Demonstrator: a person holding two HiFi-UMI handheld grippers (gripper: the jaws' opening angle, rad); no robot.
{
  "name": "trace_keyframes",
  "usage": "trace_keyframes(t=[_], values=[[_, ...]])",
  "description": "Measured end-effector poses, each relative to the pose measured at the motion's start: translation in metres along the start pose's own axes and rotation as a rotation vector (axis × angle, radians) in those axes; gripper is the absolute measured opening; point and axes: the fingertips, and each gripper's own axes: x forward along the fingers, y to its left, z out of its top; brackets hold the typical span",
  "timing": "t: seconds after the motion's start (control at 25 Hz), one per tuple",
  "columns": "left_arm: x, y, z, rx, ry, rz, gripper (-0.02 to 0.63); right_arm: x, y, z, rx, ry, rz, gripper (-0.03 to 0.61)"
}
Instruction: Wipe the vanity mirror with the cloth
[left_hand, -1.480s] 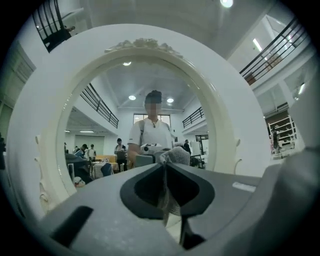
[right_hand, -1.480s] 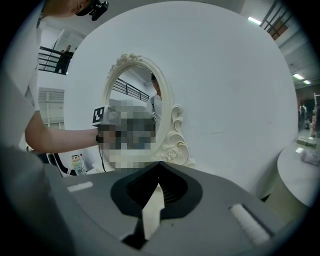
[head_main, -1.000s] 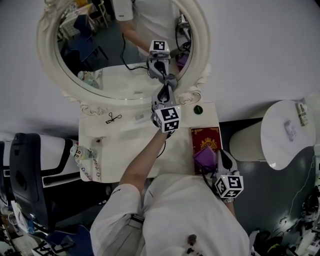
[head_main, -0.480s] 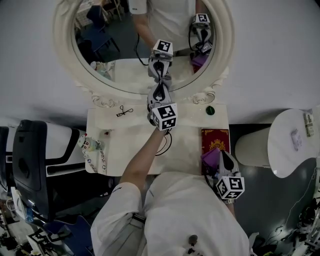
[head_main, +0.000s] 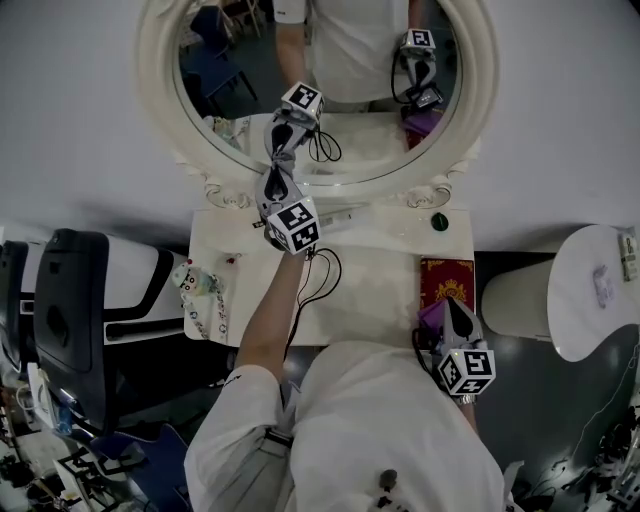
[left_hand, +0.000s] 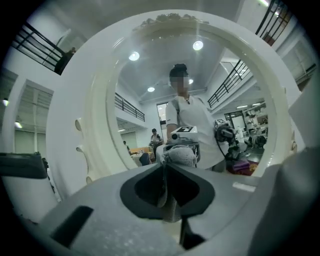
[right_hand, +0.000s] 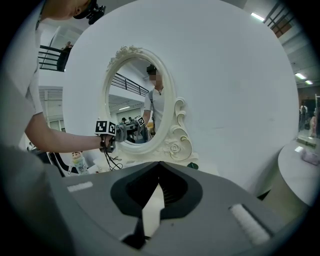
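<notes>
The left gripper (left_hand: 167, 167) clenches the grey cloth (left_hand: 176, 155) with a wad bunched past its tips, so fabric rather than jaw meets the vanity mirror (head_main: 155, 80), low on the left of its glass. The right gripper (right_hand: 159, 167), jaws closed on nothing, hangs at the near right edge of the table (head_main: 370, 290), probably parked clear of the wiping arm.

Your table (head_main: 370, 300): white top, centre frame.
Back edge: vanity mirror (head_main: 158, 80) stands upright.
Right side: red booklet (head_main: 445, 280); green round item (head_main: 438, 221) above it.
Left edge: toy figure (head_main: 190, 280).
</notes>
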Motion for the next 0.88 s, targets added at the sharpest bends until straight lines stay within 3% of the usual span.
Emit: trace_keyframes(t=[0.24, 0.44, 0.64, 0.88], values=[[0.009, 0.05, -0.01, -0.053, 0.026, 0.086, 0.019, 0.004, 0.008, 0.0, -0.005, 0.006, 0.014, 0.008], [0.003, 0.049, -0.013, -0.097, 0.04, 0.093, 0.021, 0.005, 0.009, 0.002, -0.014, -0.003, 0.023, 0.008], [-0.027, 0.004, 0.008, -0.073, -0.011, -0.007, 0.021, 0.005, 0.007, 0.004, -0.021, -0.007, 0.036, 0.008], [-0.051, -0.099, 0.026, -0.068, -0.066, -0.22, 0.023, -0.002, -0.001, 0.003, -0.032, -0.004, 0.022, 0.008]])
